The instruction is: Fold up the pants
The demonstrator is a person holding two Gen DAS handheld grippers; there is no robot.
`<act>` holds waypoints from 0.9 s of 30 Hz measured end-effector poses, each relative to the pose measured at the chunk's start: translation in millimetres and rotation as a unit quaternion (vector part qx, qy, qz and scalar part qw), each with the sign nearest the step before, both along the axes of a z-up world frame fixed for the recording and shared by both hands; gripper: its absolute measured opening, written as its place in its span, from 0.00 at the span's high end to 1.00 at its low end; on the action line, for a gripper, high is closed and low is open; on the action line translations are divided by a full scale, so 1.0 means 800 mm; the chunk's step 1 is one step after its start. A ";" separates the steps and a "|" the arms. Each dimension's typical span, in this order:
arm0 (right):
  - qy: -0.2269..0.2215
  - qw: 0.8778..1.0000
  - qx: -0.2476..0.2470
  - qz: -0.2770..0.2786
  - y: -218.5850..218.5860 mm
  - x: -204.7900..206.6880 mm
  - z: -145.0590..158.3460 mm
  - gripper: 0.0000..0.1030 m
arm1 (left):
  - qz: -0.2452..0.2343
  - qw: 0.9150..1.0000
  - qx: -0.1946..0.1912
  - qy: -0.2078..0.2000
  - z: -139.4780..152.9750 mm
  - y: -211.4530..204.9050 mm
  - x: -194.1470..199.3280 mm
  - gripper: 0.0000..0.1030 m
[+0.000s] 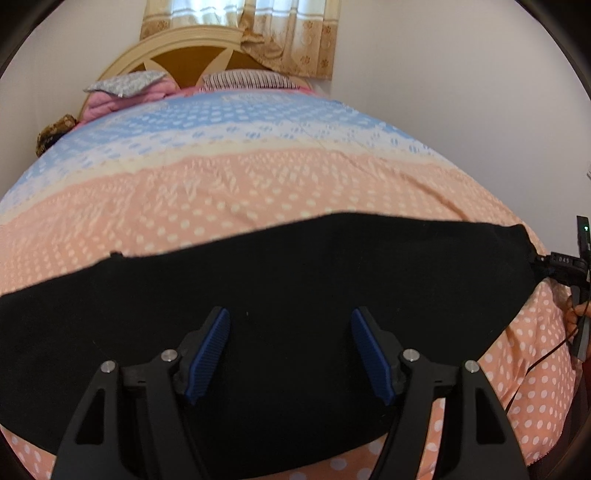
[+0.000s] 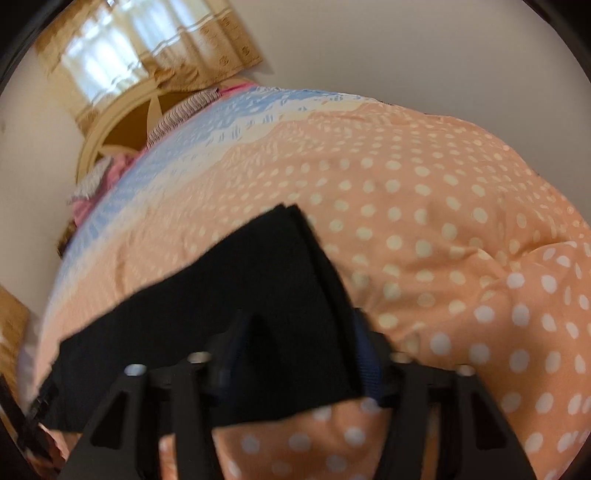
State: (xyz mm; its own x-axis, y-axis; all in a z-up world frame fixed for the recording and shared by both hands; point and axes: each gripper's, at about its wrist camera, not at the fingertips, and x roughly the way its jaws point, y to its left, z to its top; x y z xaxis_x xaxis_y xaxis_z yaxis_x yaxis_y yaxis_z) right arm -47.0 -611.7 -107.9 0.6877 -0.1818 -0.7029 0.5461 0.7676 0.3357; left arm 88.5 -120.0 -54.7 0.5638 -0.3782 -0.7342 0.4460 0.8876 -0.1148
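Black pants (image 1: 280,295) flat across our polka-dot bedspread (image 1: 258,184), left gripper (image 1: 290,350) fingers wide above them, right gripper (image 2: 295,354) w/ fabric btwn spread fingers, grip unclear, pillows (image 1: 251,79) by headboard (image 1: 177,48), curtain (image 1: 288,33) behind.

Pants (image 1: 277,280) spread crosswise on bedspread (image 1: 258,184), near its front edge. Behind, pillows (image 1: 251,79) against headboard (image 1: 173,44). Curtain (image 1: 280,33) beyond.

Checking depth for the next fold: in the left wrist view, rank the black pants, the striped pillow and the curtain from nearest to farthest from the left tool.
1. Black pants: lying across the bedspread, directly under the open left tool.
2. Striped pillow: at the bed's far end, against the headboard.
3. Curtain: on the wall behind the headboard, farthest.
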 end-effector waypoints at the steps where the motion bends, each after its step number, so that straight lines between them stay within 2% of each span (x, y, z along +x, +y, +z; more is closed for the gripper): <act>1: 0.007 1.000 -0.009 -0.001 0.003 -0.001 0.000 0.73 | 0.002 1.000 0.005 0.003 -0.005 -0.002 -0.001 0.30; 2: 0.002 1.000 -0.008 0.003 0.006 -0.004 0.000 0.84 | 0.002 1.000 0.010 0.000 -0.007 -0.002 -0.001 0.30; 3: -0.004 1.000 -0.001 0.005 0.007 -0.009 0.000 0.86 | -0.001 1.000 0.013 -0.006 -0.007 -0.002 -0.004 0.30; 7: -0.001 1.000 -0.023 -0.007 0.022 -0.010 0.013 0.88 | -0.002 1.000 0.002 -0.004 -0.002 0.004 -0.008 0.30; 10: -0.027 0.998 -0.057 0.008 0.055 -0.009 0.057 0.89 | 0.010 1.000 -0.014 -0.001 0.002 0.018 -0.003 0.30; 14: -0.056 0.988 -0.109 0.094 0.145 0.015 0.126 0.89 | 0.032 0.999 -0.037 -0.004 0.009 0.039 0.002 0.30; 17: -0.063 0.977 -0.125 0.158 0.220 0.044 0.149 0.89 | 0.038 0.998 -0.052 -0.005 0.010 0.054 0.002 0.30; 22: -0.062 0.956 -0.131 0.254 0.335 0.095 0.132 0.89 | 0.047 0.997 -0.061 -0.004 0.008 0.074 0.003 0.29; 27: -0.023 0.932 -0.157 0.325 0.436 0.141 0.075 0.89 | 0.066 0.996 -0.068 -0.002 0.004 0.097 0.009 0.29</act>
State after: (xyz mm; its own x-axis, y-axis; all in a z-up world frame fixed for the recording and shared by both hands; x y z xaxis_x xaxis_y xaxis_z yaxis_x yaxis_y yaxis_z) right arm 65.6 -263.0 -47.6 0.7523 0.0924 -0.6523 -0.0778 0.9957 0.0513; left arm 95.9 -42.1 -51.1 0.6176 -0.3961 -0.6795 0.3276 0.9150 -0.2356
